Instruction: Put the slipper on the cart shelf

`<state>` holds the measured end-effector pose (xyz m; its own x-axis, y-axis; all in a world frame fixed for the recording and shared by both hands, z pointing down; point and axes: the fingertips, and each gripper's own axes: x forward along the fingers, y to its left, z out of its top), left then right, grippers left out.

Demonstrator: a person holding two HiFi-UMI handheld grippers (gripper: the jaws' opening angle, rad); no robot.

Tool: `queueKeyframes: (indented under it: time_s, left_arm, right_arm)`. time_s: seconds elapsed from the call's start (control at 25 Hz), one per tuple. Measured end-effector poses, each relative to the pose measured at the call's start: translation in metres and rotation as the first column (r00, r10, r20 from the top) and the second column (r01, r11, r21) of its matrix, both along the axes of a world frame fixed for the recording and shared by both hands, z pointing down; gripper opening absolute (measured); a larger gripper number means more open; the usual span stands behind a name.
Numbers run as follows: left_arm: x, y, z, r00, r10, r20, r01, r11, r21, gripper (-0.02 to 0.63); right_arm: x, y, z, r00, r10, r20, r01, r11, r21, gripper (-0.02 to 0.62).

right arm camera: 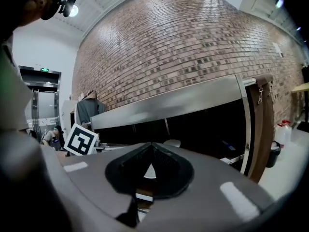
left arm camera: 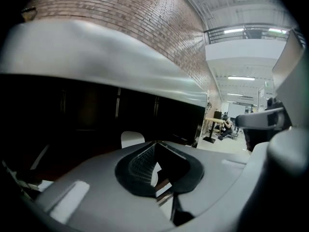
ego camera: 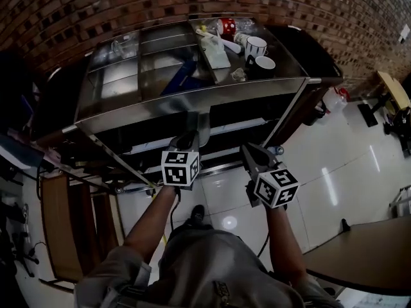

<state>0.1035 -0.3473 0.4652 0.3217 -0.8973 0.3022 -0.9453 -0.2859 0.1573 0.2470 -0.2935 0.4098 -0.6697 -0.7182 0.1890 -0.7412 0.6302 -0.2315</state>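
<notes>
cart [ego camera: 192, 95]: steel, set against the brick wall [ego camera: 96, 5]. The head view looks down on its top tray; the lower shelf [ego camera: 212, 117] under it is dark.
slipper [left arm camera: 132, 138]: a pale rounded shape, likely the slipper, lies inside the dark lower shelf. It shows just past the tips in the left gripper view and again in the right gripper view. It is apart from both grippers. The head view does not show it clearly.
left gripper [left arm camera: 155, 143]: jaws pressed together tip to tip, with nothing between them. It is held in front of the cart and aims into the opening of the lower shelf.
right gripper [right arm camera: 152, 145]: jaws also together at the tips, pinching nothing. It is beside the left gripper, in front of the cart's right half, and faces the same dark shelf.
top tray: on its right half stand a white mug [ego camera: 255, 45] and a black mug [ego camera: 263, 66], close together. A red can [ego camera: 226, 26] stands behind them, next to the wall. A blue sheet [ego camera: 183, 79] lies near the middle.
person: both forearms reach forward, one to each gripper, and the clothes are grey. A dark shoe shows on the floor between the arms.
floor [ego camera: 334, 159]: pale glossy tiles with light reflections.
table [ego camera: 366, 255]: a wooden corner at the lower right of the head view, well apart from the cart.
</notes>
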Motion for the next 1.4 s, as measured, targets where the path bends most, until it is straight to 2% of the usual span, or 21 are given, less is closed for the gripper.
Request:
queueKeyframes:
  time_s: [0.2,0.36,0.6,1.08,1.4]
  left_arm:
    - [0.012,0.047,-0.041,0.999,0.048,-0.024,-0.047,0.997,0.058,0.008]
    - [0.019,0.073,-0.065,0.996,0.084,-0.024,-0.082,0.994,0.077,0.008]
    - [0.008,0.102,-0.093,0.993,0.115,-0.033,-0.110,0.986,0.128,0.008]
    - [-0.049,0.149,-0.091,0.989,0.141,-0.040,-0.136,0.984,0.116,0.008]
    - [-0.059,0.163,-0.085,0.985,0.165,-0.052,-0.159,0.982,0.099,0.008]
  right_arm:
    - [-0.016,0.019,-0.006,0.996,-0.083,0.029,0.082,0.996,0.023,0.000]
    - [-0.026,0.030,-0.017,0.992,-0.114,0.056,0.112,0.993,0.040,0.000]
    - [-0.053,0.050,-0.037,0.987,-0.148,0.063,0.142,0.986,0.087,0.000]
    - [-0.113,0.096,-0.051,0.991,-0.128,0.047,0.122,0.986,0.113,0.000]
    - [-0.128,0.111,-0.048,0.992,-0.118,0.034,0.113,0.988,0.109,0.000]
